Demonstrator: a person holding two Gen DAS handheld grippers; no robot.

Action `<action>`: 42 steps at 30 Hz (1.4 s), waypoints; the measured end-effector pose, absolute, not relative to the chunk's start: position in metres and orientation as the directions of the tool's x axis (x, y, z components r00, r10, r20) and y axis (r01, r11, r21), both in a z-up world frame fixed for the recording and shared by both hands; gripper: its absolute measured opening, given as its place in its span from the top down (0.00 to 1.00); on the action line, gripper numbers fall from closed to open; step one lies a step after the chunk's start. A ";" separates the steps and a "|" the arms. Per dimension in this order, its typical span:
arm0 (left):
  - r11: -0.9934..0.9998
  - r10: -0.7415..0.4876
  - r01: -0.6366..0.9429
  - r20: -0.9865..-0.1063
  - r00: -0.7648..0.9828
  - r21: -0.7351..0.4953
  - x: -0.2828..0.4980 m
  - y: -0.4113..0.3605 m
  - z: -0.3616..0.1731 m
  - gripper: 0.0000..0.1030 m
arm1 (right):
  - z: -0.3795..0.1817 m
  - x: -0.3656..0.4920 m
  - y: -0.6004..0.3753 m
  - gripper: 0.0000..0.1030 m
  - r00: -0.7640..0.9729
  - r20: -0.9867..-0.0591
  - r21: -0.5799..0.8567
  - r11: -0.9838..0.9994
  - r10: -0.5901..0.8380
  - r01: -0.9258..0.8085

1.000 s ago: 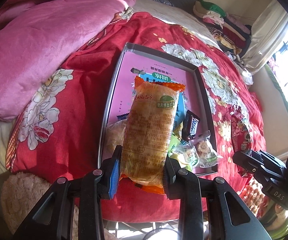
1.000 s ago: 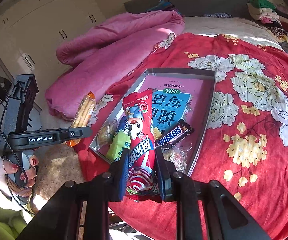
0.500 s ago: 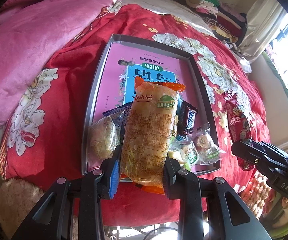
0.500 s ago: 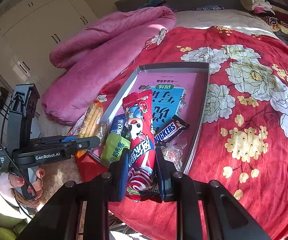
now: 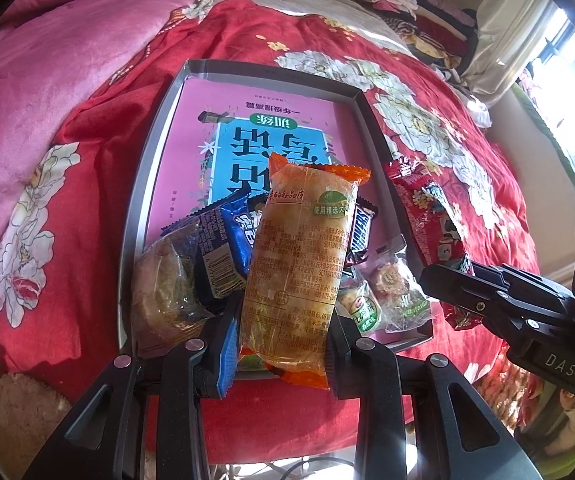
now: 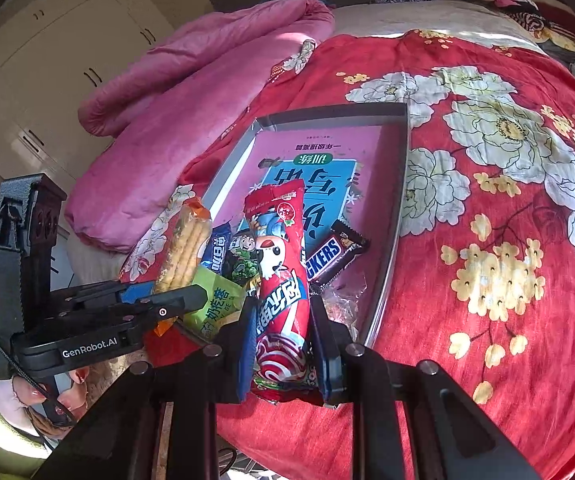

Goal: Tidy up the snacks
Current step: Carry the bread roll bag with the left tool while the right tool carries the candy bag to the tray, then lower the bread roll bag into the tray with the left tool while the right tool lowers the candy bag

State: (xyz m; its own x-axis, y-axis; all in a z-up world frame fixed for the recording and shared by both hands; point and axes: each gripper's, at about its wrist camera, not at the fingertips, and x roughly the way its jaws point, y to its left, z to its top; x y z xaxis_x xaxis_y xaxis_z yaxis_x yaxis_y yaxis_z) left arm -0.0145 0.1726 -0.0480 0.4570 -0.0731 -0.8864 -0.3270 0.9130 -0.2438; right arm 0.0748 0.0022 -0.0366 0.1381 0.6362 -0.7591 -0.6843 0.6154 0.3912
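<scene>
1. Left tool [image 5: 283, 336]: jaws clamped on the lower end of an orange-ended biscuit pack [image 5: 299, 264], which stands up from the jaws over the near part of the tray.
2. Right tool [image 6: 281, 354]: jaws closed tight on the bottom of a red cartoon snack pack [image 6: 281, 280], which sticks up over the tray's near edge.
3. Just past both tools: grey tray [image 5: 143, 184] on the bed, near end crowded with a round pastry in clear wrap [image 5: 163, 280], a blue wafer pack [image 5: 223, 240], a Snickers bar [image 6: 331, 256], a green packet [image 6: 215, 304] and small clear-wrapped sweets [image 5: 387, 280].
4. Farther out: the tray's far half shows only the pink-and-blue printed sheet [image 5: 255, 128] lining it.
5. Step, as I read it: carrying both packs in for placement.
6. Next move calls for reaching forward past the pile, laying each pack flat on the free far half, side by side, then opening the jaws.
7. Risk: releasing early stacks them on the pile.
</scene>
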 end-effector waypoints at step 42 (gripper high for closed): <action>0.915 -0.086 -0.321 -0.897 0.433 -0.242 -0.004 0.170 -0.058 0.65 | -0.053 0.068 0.020 0.75 0.107 -0.810 0.325 0.592 0.577 -0.737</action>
State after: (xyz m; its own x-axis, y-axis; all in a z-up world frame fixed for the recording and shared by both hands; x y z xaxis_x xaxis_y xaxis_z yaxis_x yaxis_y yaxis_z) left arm -0.0044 0.1700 -0.0580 0.4332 -0.0855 -0.8972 -0.3212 0.9155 -0.2424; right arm 0.0685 0.0197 -0.0526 0.1066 0.5769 -0.8098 -0.7372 0.5924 0.3250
